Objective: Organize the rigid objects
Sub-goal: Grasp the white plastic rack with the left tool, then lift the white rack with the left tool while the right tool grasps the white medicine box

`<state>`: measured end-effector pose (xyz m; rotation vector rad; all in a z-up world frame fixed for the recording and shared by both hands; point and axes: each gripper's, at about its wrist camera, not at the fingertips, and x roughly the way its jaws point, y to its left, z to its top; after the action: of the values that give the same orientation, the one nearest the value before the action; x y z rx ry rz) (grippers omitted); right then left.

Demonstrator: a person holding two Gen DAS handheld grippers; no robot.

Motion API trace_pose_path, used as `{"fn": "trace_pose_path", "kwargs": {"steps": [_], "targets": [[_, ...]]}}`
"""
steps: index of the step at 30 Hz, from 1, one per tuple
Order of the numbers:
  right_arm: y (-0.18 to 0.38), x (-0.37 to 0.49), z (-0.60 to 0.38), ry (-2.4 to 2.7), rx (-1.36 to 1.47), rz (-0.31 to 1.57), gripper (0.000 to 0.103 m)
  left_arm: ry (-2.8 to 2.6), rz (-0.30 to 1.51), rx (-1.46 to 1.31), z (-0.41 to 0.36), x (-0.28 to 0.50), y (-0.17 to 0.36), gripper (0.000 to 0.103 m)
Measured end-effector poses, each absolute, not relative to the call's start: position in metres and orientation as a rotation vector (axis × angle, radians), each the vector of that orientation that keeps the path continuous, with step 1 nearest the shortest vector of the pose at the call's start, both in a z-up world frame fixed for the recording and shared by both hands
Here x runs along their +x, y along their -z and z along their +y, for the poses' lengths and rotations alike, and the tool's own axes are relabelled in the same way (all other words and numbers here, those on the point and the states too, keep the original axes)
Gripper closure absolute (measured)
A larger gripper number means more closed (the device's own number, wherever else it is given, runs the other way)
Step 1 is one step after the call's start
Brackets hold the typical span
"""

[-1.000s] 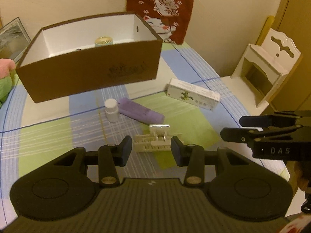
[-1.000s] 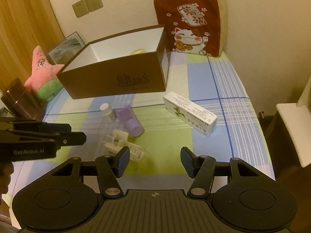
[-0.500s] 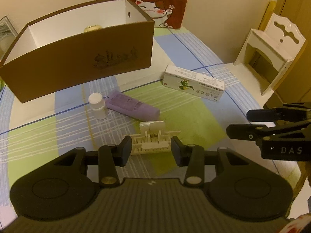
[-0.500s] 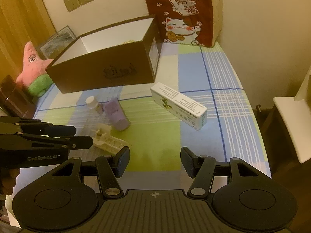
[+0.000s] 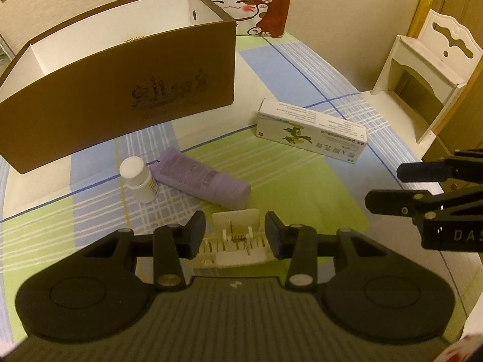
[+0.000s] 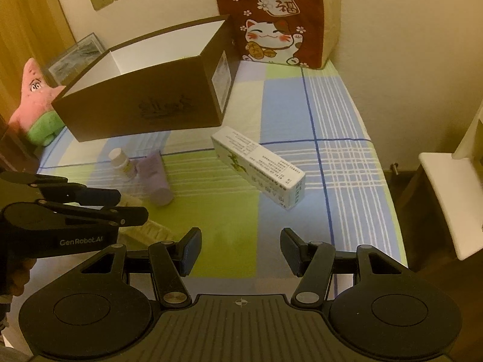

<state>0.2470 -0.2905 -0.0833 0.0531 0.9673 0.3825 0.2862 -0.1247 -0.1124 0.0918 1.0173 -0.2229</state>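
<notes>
A cream plastic clip [image 5: 235, 241] lies on the checked bedsheet, right between the fingers of my left gripper [image 5: 235, 231]. The pads stand a little off its sides, so that gripper is open. Just beyond the clip lie a purple tube [image 5: 202, 181] and a small white bottle [image 5: 137, 178]. A long white medicine box [image 5: 311, 132] lies further right. My right gripper [image 6: 241, 249] hangs open over bare sheet with nothing between its fingers, and the medicine box [image 6: 259, 169] is ahead of it. A brown box [image 5: 120, 99] with a white inside stands behind everything.
A cat-print cushion [image 6: 271, 15] leans on the wall behind the brown box [image 6: 145, 105]. A pink star plush [image 6: 36, 96] and a picture frame [image 6: 78, 54] sit at the left. A white wooden stand [image 5: 422, 69] is beside the bed's right edge.
Both grippers have sunk and moved forward toward the objects. The clip, earlier just ahead of the left fingertips, now sits between them. The objects have not moved.
</notes>
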Motion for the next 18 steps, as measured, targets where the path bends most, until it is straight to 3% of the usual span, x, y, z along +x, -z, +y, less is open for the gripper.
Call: {"fn": "trace_pose_path", "kwargs": {"steps": [2, 18], "targets": [[0.084, 0.251, -0.291, -0.384, 0.049, 0.961, 0.045, 0.229, 1.009, 0.095, -0.125, 0.288, 0.113, 0.071], [0.096, 0.293, -0.292, -0.396, -0.119, 0.87, 0.045, -0.075, 0.995, 0.016, -0.052, 0.272, 0.105, 0.071]]}}
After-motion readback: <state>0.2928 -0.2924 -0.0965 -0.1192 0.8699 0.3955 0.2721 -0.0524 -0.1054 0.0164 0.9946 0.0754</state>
